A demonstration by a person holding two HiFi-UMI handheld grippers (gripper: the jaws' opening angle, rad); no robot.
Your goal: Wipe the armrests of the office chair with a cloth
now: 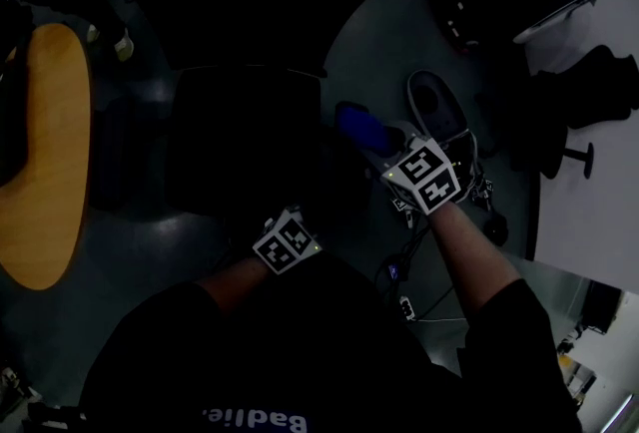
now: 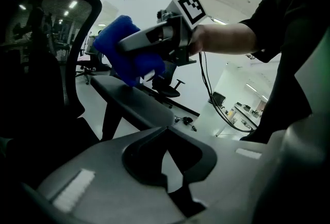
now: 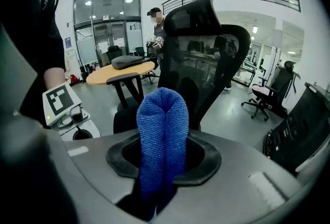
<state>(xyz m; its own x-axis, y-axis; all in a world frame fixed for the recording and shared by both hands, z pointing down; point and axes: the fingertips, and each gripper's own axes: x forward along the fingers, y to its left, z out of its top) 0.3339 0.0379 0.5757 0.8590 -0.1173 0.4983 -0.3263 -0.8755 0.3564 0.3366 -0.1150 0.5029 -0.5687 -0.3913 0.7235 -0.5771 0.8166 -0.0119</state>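
One fuzzy blue cloth (image 3: 163, 125), folded, pinched by right gripper (image 3: 164, 163), touching smooth armrest (image 2: 135, 103) of mesh-backed office chair (image 3: 209, 58); left gripper (image 2: 167, 166) closed, empty

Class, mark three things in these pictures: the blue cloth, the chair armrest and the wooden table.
blue cloth (image 3: 162, 130): right gripper view, middle of the folded cloth.
armrest (image 2: 135, 102): left gripper view, bare top of its pad.
wooden table (image 1: 45, 162): head view, bare part of its top.

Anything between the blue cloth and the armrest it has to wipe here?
Nothing visible does. In the left gripper view, the blue cloth, clamped in the right gripper, appears to sit directly on the armrest top.
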